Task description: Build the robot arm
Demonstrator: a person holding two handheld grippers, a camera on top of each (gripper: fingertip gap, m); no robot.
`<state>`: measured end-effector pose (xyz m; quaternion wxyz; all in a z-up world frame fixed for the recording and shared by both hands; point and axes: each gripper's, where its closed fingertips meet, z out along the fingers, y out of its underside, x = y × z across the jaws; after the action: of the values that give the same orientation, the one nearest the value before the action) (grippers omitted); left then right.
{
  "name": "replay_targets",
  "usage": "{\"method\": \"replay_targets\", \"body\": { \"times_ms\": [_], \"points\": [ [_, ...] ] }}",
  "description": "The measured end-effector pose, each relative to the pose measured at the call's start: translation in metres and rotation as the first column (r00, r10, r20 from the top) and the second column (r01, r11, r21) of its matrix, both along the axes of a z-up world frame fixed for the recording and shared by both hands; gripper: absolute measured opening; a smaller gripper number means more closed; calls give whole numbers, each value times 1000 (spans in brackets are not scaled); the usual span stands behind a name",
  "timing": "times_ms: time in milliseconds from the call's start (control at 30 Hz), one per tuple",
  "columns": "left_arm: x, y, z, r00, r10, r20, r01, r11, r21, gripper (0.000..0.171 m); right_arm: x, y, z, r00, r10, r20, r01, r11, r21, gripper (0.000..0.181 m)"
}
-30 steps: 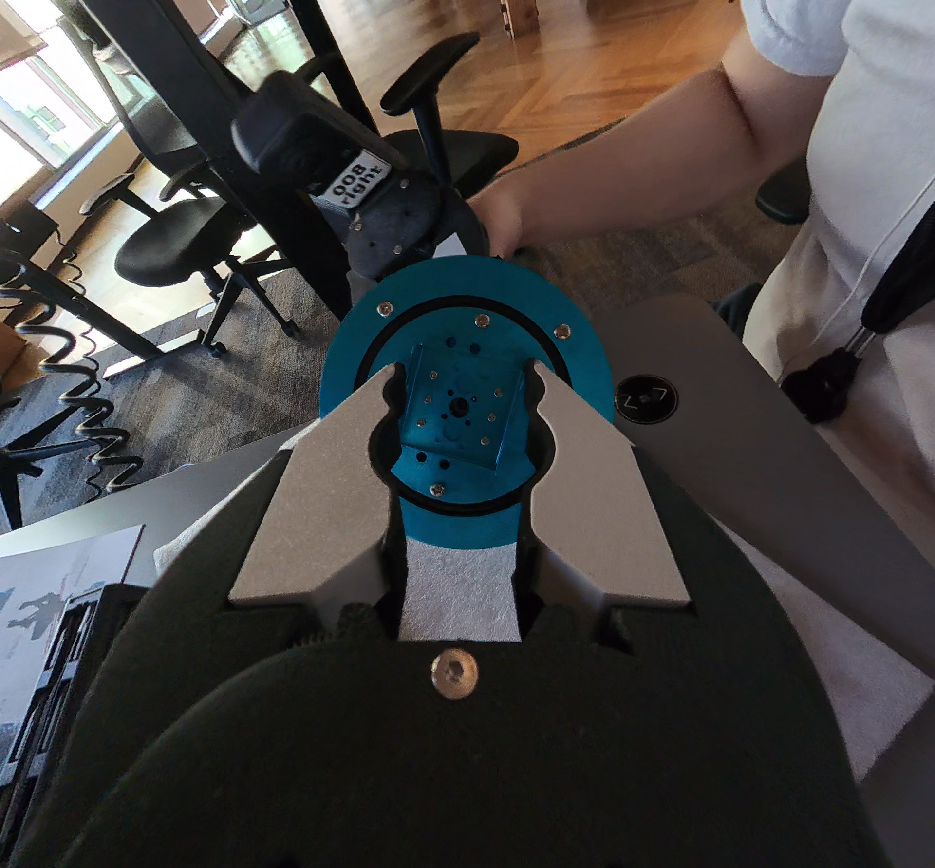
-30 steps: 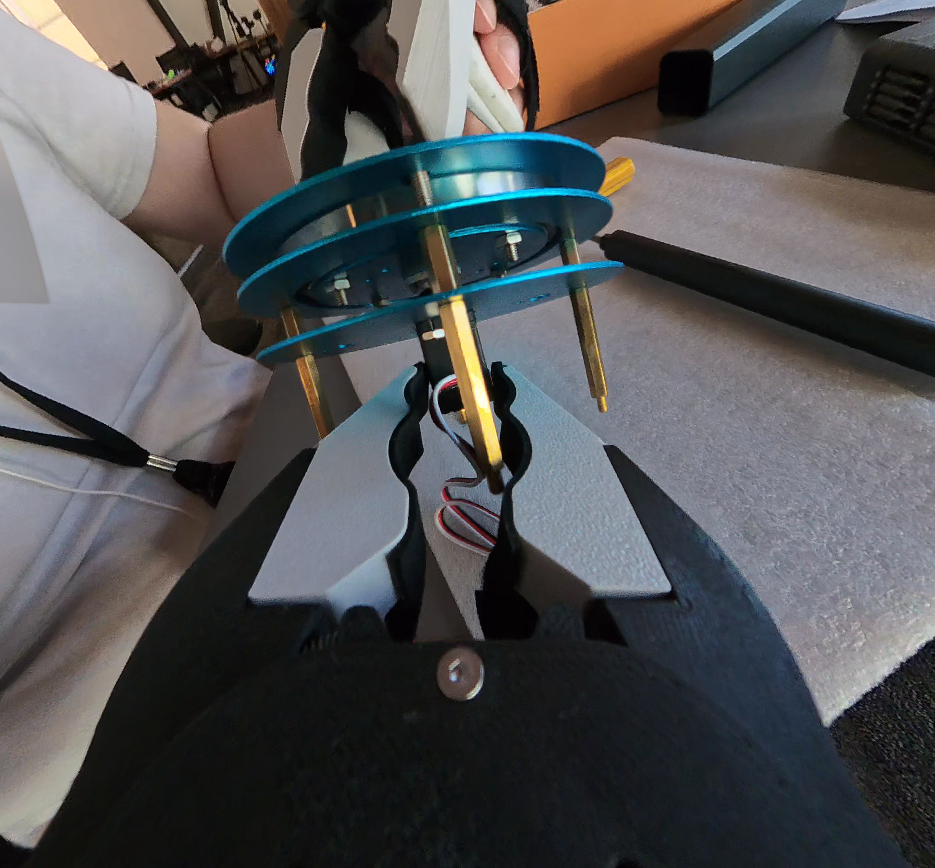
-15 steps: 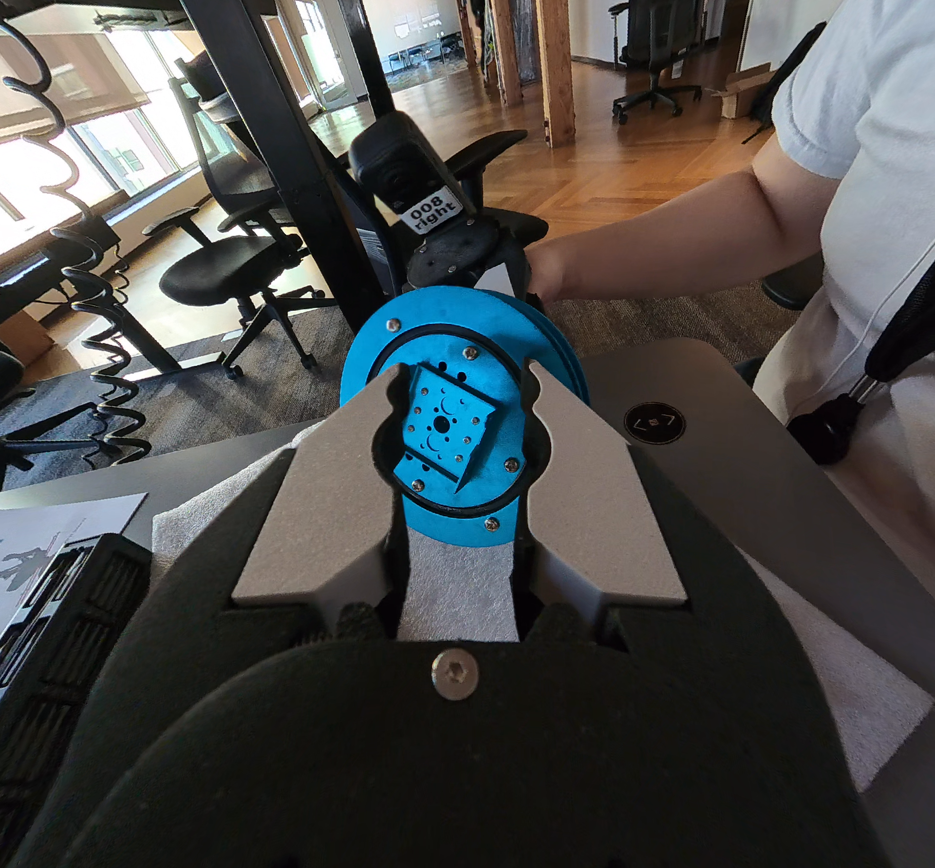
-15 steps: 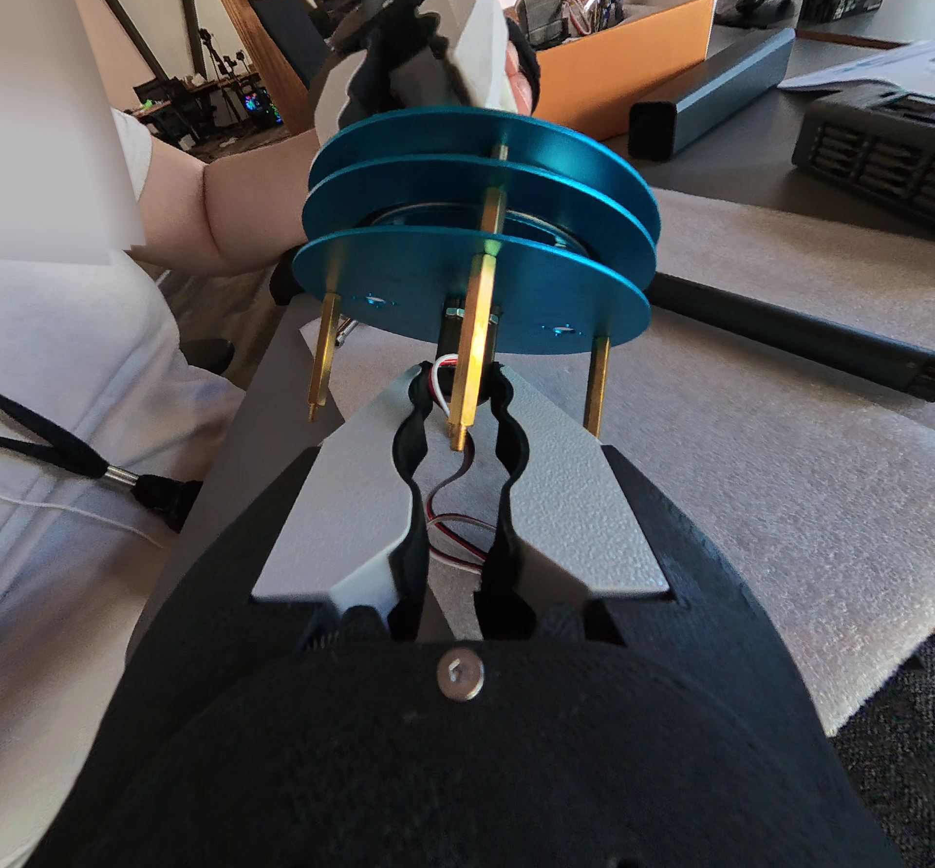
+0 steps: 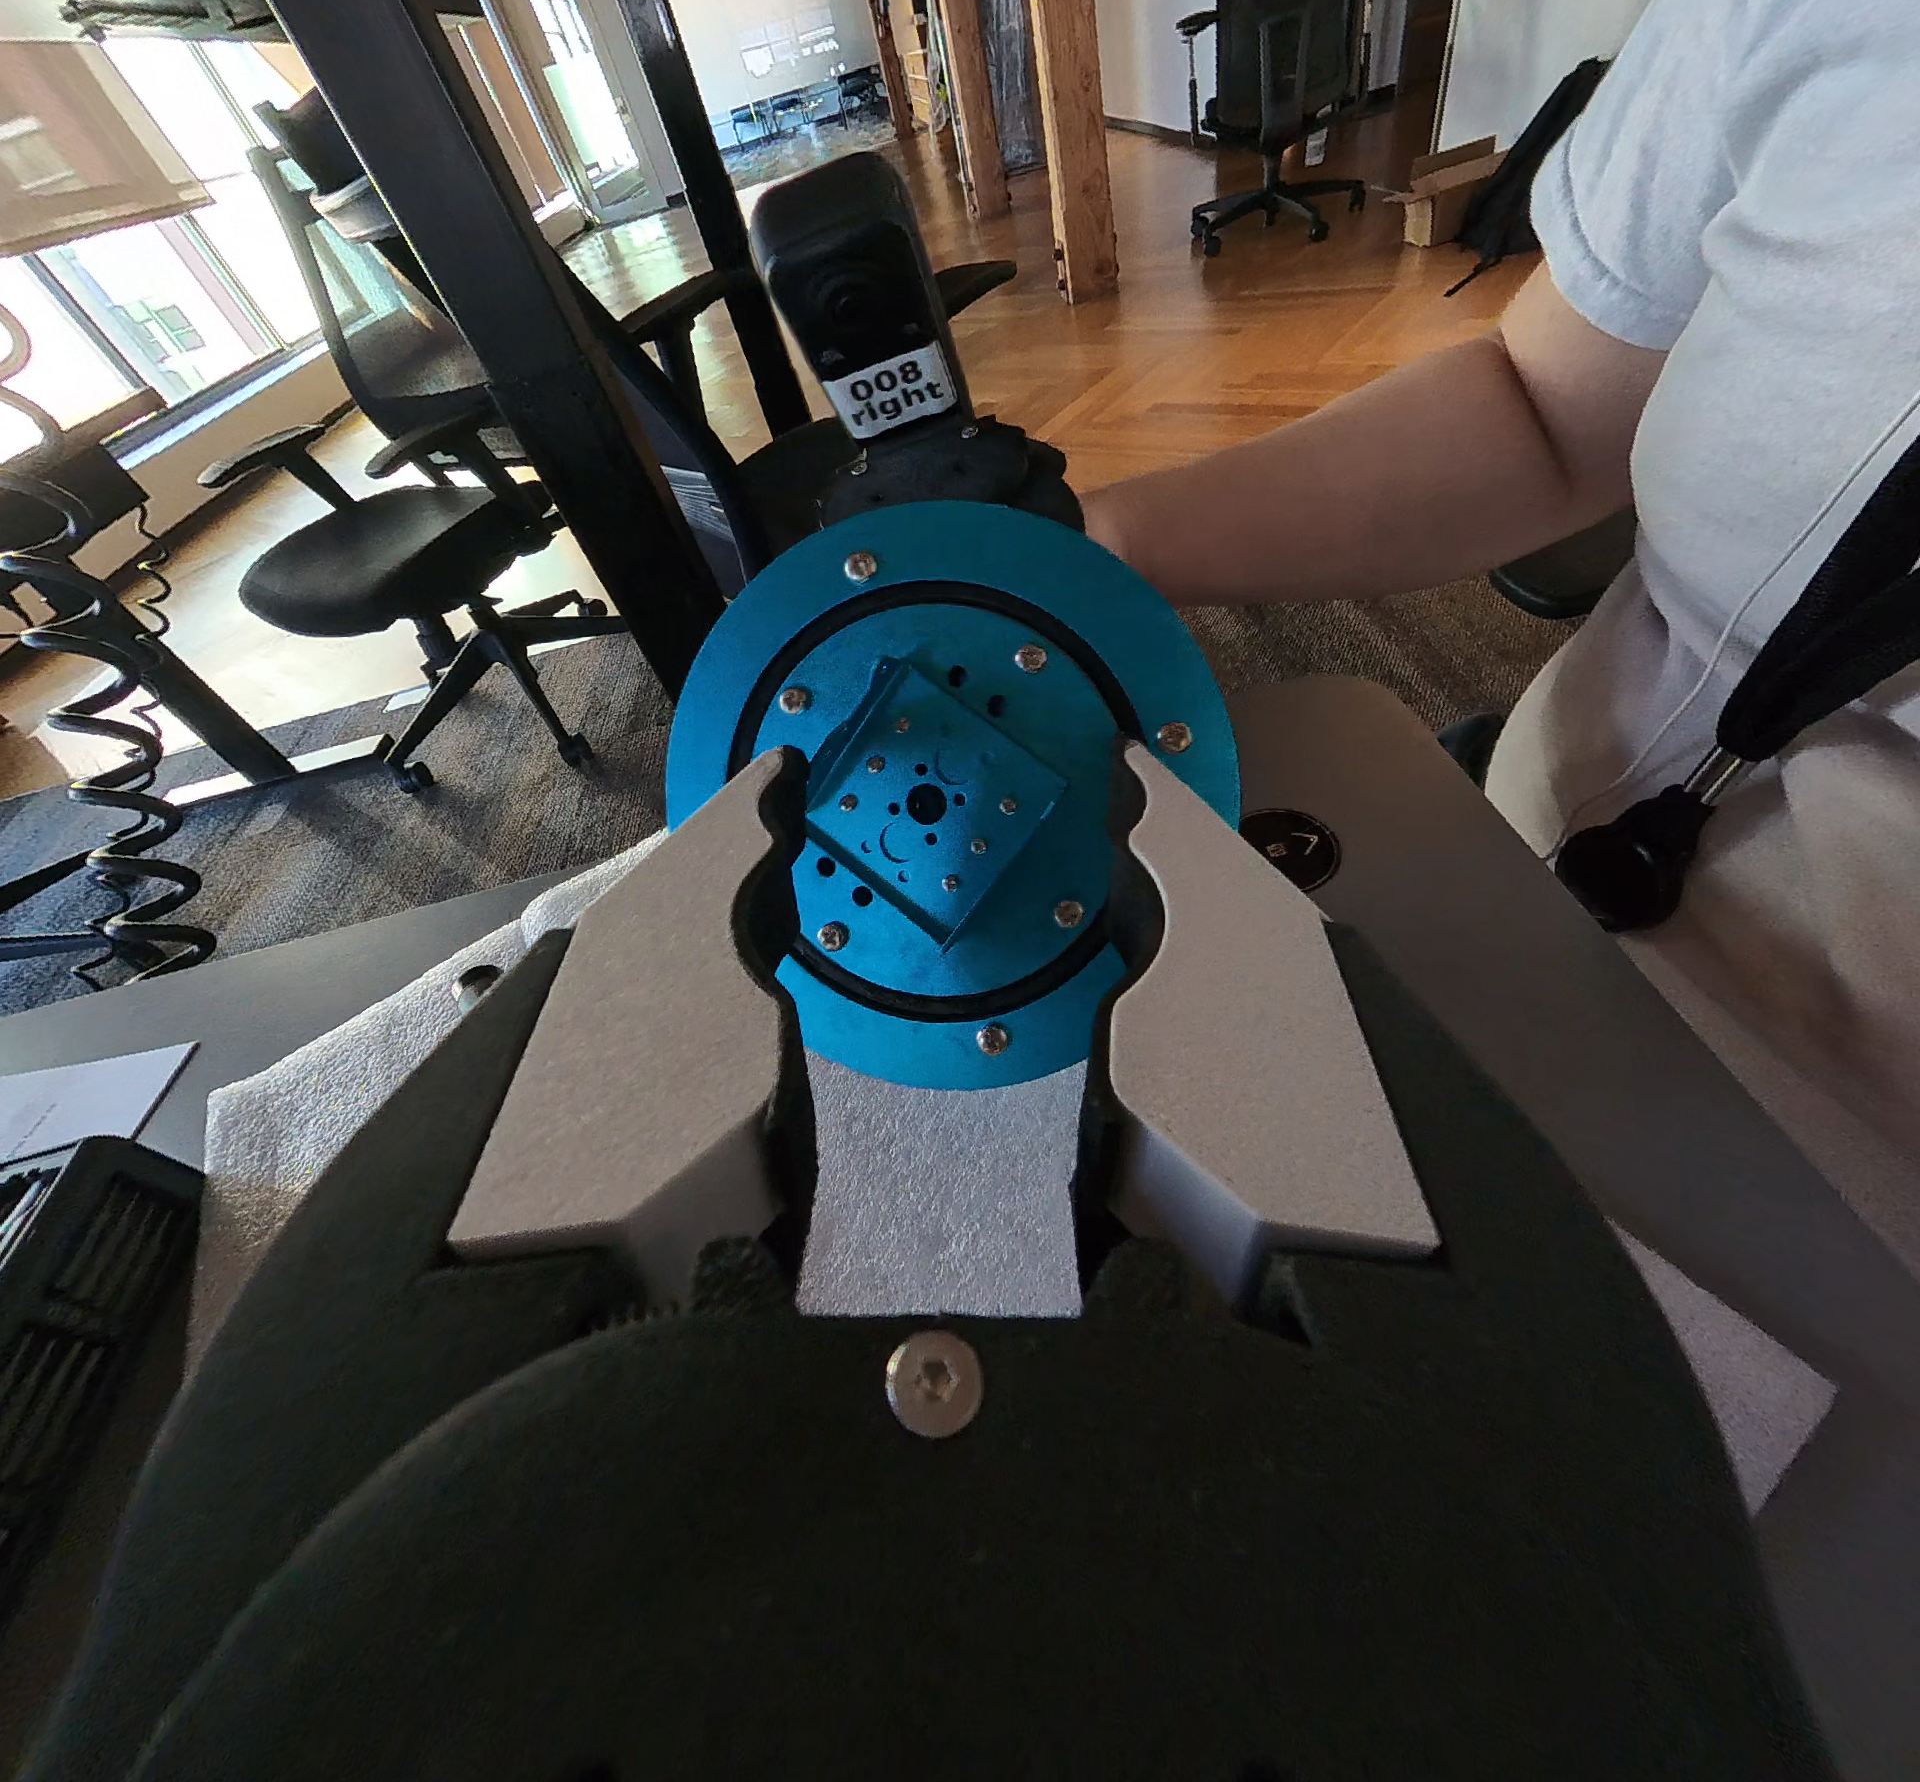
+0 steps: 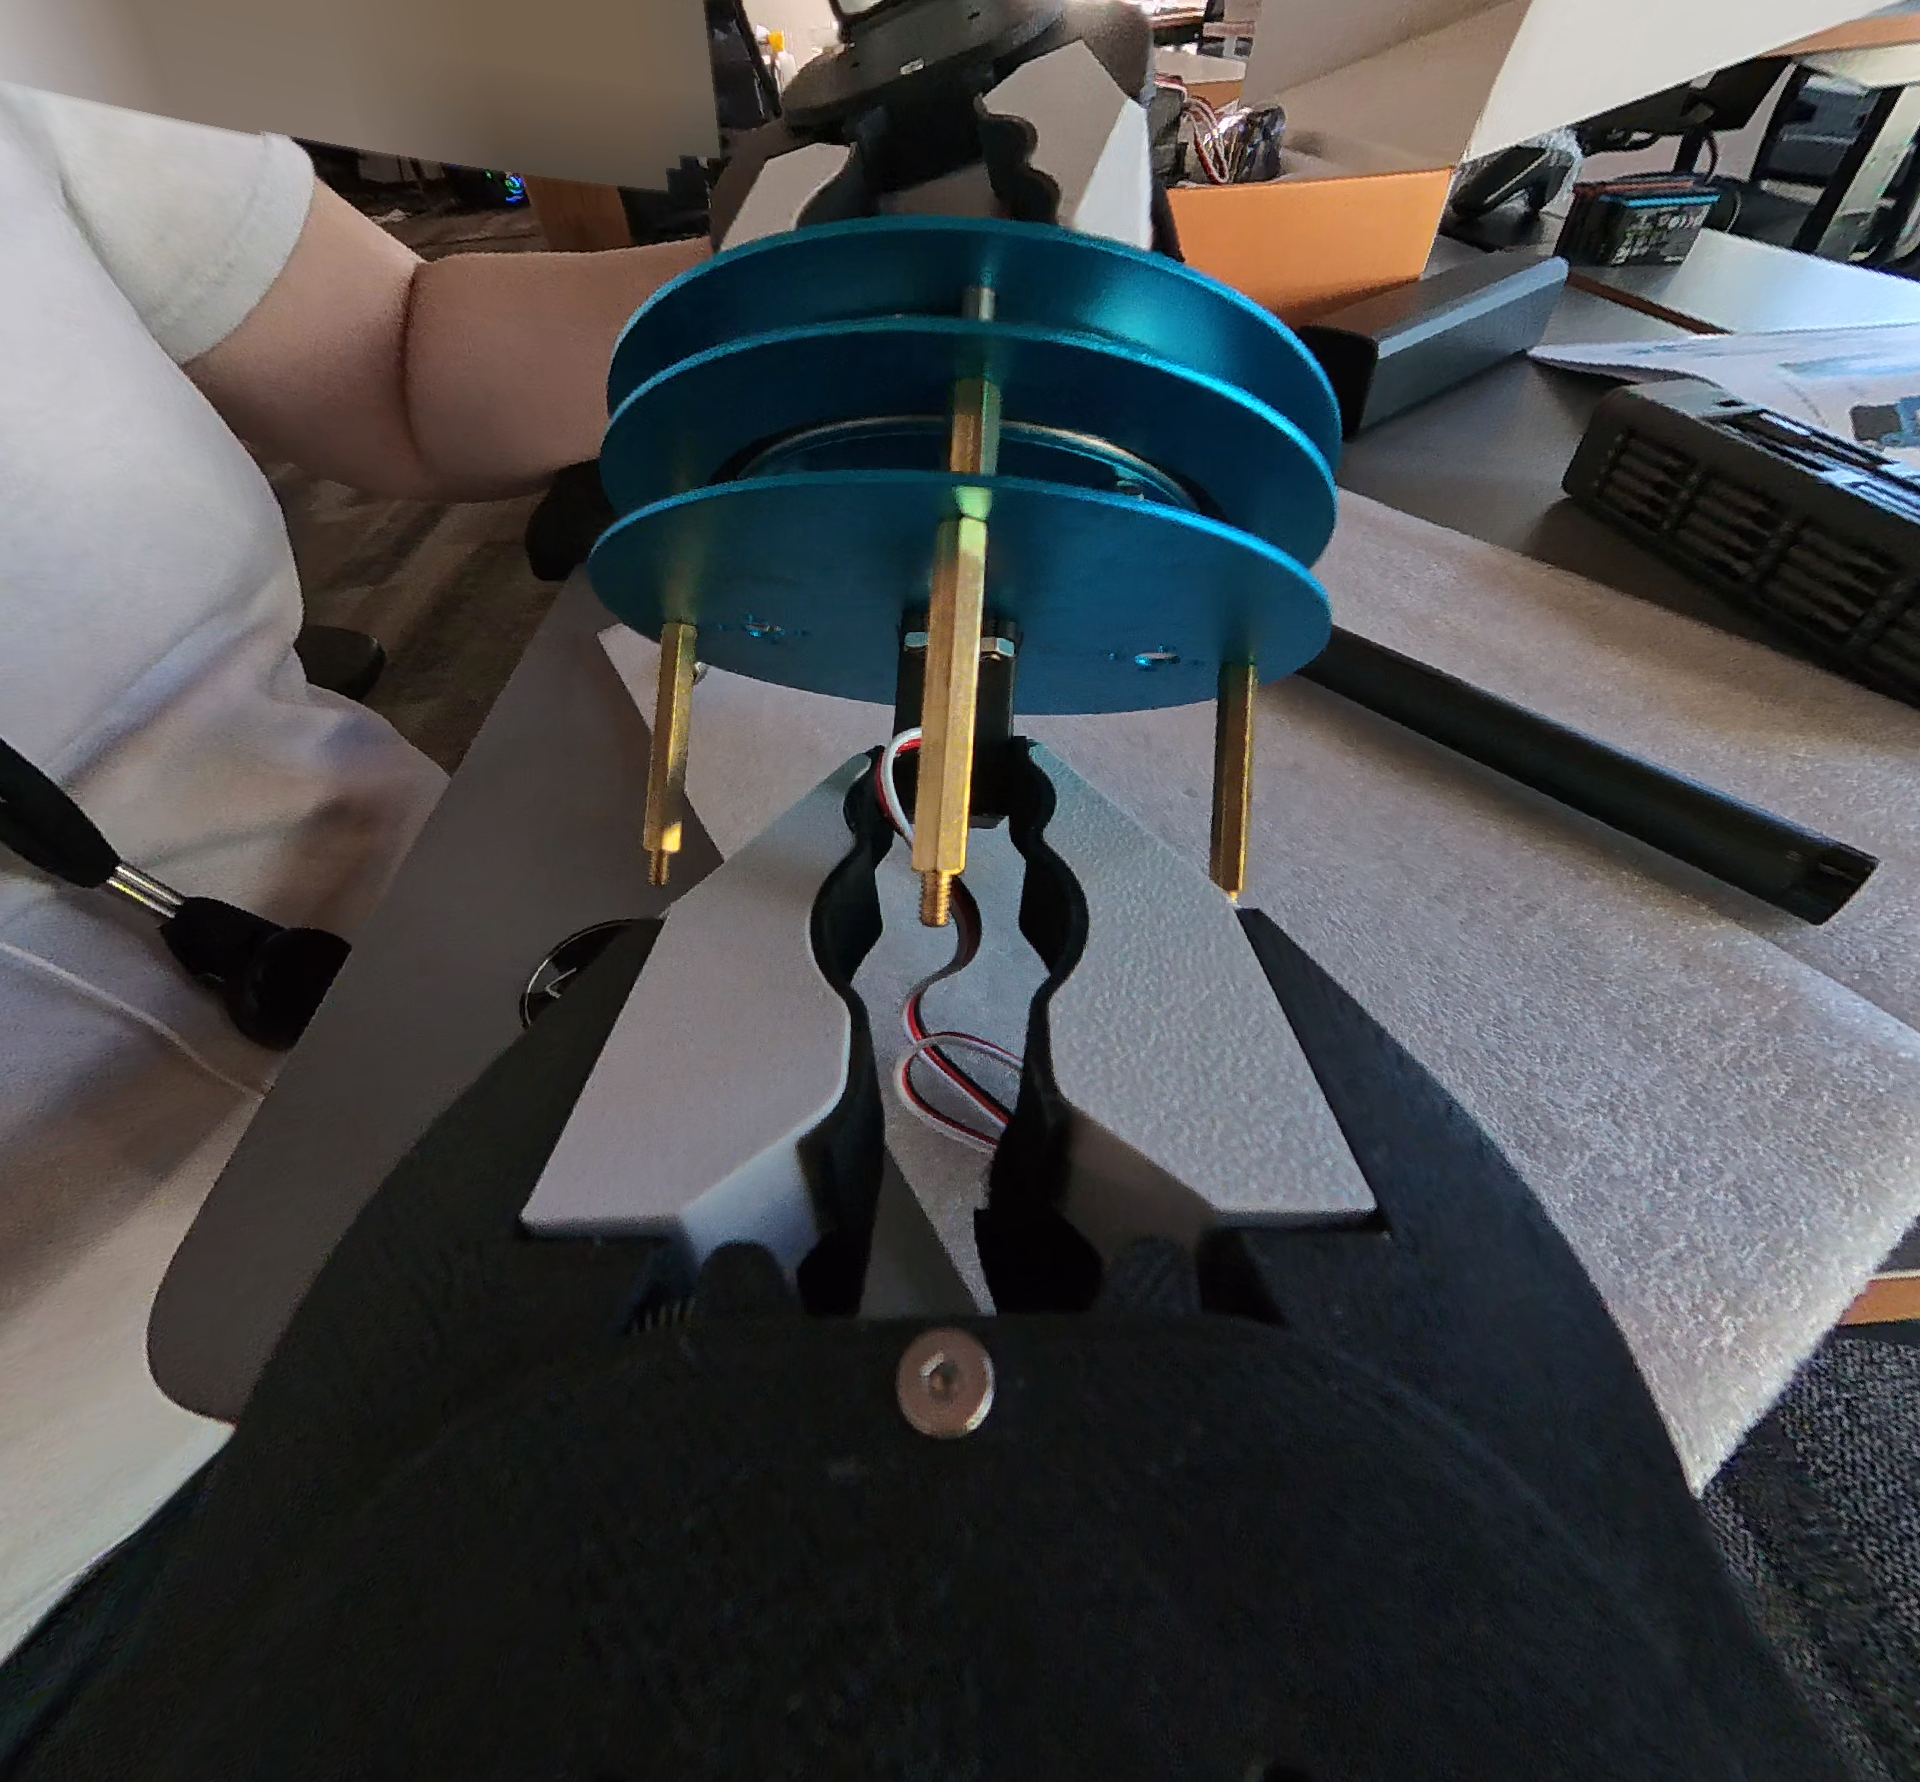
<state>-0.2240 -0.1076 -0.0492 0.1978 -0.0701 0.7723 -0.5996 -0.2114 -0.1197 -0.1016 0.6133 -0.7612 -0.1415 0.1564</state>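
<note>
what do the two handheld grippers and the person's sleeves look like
Both the left gripper and the right gripper have a black, rough-textured rounded body with one silver hex screw, two light grey wedge-shaped fingers and wavy black inner pads. Each carries a black camera with a white label. The person wears a white short-sleeved shirt.

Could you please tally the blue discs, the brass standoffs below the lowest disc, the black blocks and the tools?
Blue discs: 3
Brass standoffs below the lowest disc: 3
Black block: 1
Tools, left tool and right tool: 2
Total: 9
</note>
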Motion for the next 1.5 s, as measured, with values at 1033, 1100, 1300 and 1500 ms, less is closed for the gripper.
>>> {"method": "replay_targets", "body": {
  "times_ms": [1033, 1100, 1300, 1500],
  "points": [
    [-2, 14, -15, 990, -54, -127, 52, 998, -21, 60, -3, 9, 4, 995, -41, -92, 40, 999, -8, 21],
    [-2, 12, -14, 991, -54, -123, 51, 998, -26, 60, -3, 8, 4, 993, -36, -112, 35, 999, -9, 21],
    [0, 8, -12, 991, -46, -129, 40, 998, -43, 60, -2, 6, 4, 984, -30, -173, 29, 1000, -5, 21],
    [1, 5, -10, 991, -37, -130, 30, 998, -56, 60, -1, 5, 5, 978, -27, -205, 28, 1000, 4, 22]
  ]
}}
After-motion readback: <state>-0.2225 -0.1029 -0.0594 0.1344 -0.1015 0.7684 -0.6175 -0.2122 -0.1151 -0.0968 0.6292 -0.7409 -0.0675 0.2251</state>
